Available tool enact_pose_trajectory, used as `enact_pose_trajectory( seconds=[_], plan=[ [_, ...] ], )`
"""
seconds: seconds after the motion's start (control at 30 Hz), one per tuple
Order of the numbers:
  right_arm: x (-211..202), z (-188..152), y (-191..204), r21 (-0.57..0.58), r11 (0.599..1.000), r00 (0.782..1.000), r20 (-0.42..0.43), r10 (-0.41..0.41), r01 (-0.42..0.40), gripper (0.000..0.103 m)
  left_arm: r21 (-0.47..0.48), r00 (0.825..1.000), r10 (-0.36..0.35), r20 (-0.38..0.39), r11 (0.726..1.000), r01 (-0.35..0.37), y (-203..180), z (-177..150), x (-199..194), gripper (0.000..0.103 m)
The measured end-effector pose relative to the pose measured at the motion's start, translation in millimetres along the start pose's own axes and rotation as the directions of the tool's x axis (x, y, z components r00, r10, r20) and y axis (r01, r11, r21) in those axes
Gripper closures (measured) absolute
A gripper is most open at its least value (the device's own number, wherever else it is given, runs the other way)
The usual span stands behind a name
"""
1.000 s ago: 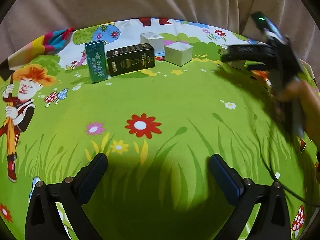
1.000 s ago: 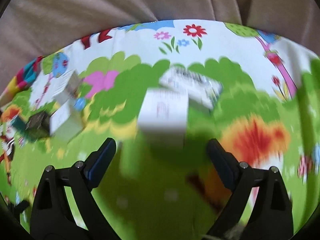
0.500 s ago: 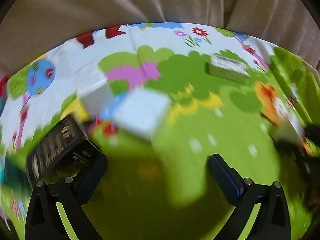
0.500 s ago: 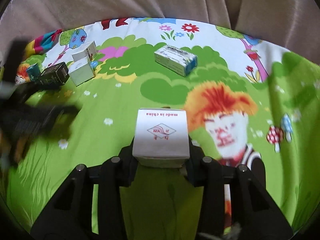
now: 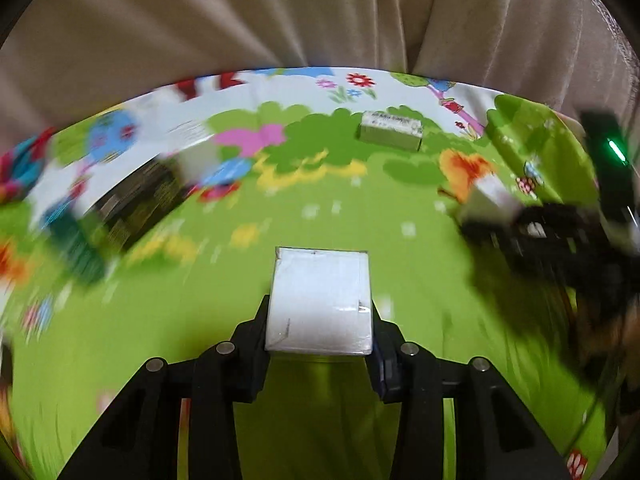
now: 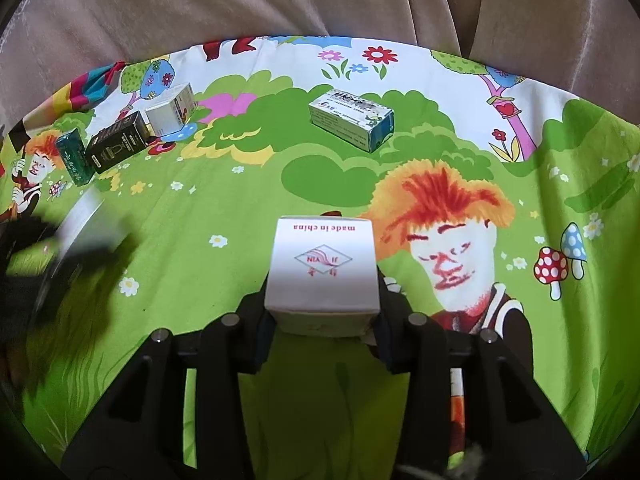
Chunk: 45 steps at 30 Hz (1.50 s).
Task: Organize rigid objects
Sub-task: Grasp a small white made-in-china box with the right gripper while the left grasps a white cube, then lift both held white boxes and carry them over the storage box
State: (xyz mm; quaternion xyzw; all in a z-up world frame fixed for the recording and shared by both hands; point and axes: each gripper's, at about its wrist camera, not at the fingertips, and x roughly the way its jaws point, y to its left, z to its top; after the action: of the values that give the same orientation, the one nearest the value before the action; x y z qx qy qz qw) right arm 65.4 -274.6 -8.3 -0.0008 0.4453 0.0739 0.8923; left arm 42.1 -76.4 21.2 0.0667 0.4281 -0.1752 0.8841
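Half a second ago the left gripper [image 5: 320, 320] was spread wide with nothing in it; now it clamps a plain white cardboard cube box [image 5: 320, 300], long axis unclear. The right gripper [image 6: 322, 312] still pinches its white red-printed carton [image 6: 323, 268], lettered face up, print reading upside down, above the green cartoon-print cloth [image 6: 224, 208]

A cartoon-print cloth [image 6: 224, 216] carries a blue-white carton [image 6: 351, 119], green box [image 6: 73, 156], black box [image 6: 117, 147] and white box [image 6: 171, 109].

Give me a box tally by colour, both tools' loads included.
White: 3, plain white box in left tool, printed white box in right tool, white carton
Black: 1
Teal green: 1
Blue-and-white: 1
Total: 6
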Motion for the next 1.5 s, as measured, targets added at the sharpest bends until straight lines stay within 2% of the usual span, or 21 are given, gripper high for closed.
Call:
enact_pose_trajectory(
  seconds=[0.1, 0.2, 0.77, 0.83, 0.87, 0.9, 0.97, 1.07, 1.13, 1.2, 1.37, 1.5],
  plan=[
    [0, 0, 2, -0.007, 1.0, 1.0, -0.002, -0.01, 0.01, 0.056, -0.04, 0.997, 0.072, 0.024, 0.997, -0.071, 5, -25, -17, 0.062],
    [0, 0, 3, -0.012, 1.0, 1.0, -0.002, -0.015, 0.015, 0.056, -0.065, 0.998, 0.067, -0.008, 0.996, -0.067, 12, -31, -12, 0.062],
    [1, 0, 3, -0.025, 0.999, 1.0, -0.002, -0.02, 0.02, 0.057, -0.078, 0.996, 0.089, -0.003, 0.993, -0.089, 13, -31, -11, 0.061],
    [0, 0, 3, -0.024, 0.999, 0.999, 0.004, -0.042, 0.042, 0.059, -0.091, 0.997, 0.083, 0.0, 0.992, -0.083, 15, -31, -12, 0.061],
    [-5, 0, 2, -0.016, 0.997, 0.997, 0.026, -0.073, 0.074, 0.059, -0.107, 0.996, 0.092, 0.0, 0.99, -0.092, 16, -31, -14, 0.061],
    [-23, -3, 1, 0.009, 0.995, 0.988, 0.113, -0.102, 0.102, 0.059, -0.139, 0.994, 0.105, 0.002, 0.985, -0.104, 16, -33, -20, 0.062],
    [-53, -14, 2, 0.051, 0.992, 0.97, 0.208, -0.123, 0.115, 0.059, -0.184, 0.991, 0.113, 0.073, 0.978, -0.098, 11, -38, -47, 0.062],
    [-109, -40, 10, 0.108, 0.989, 0.93, 0.341, -0.136, 0.104, 0.059, -0.203, 0.955, 0.183, 0.232, 0.97, -0.136, -4, -46, -108, 0.061],
    [-153, -62, 21, 0.125, 0.987, 0.892, 0.427, -0.146, 0.101, 0.059, -0.209, 0.923, 0.201, 0.327, 0.968, -0.137, -14, -51, -150, 0.061],
    [-187, -72, 31, 0.121, 0.987, 0.857, 0.493, -0.149, 0.102, 0.059, -0.184, 0.879, 0.229, 0.419, 0.969, -0.164, -25, -54, -191, 0.061],
    [-270, -82, 56, 0.065, 0.993, 0.774, 0.622, -0.116, 0.097, 0.058, -0.177, 0.807, 0.251, 0.535, 0.967, -0.184, -37, -59, -262, 0.061],
    [-323, -88, 71, 0.045, 0.995, 0.695, 0.713, -0.094, 0.089, 0.058, -0.19, 0.76, 0.265, 0.593, 0.964, -0.188, -39, -63, -302, 0.061]
  ],
)
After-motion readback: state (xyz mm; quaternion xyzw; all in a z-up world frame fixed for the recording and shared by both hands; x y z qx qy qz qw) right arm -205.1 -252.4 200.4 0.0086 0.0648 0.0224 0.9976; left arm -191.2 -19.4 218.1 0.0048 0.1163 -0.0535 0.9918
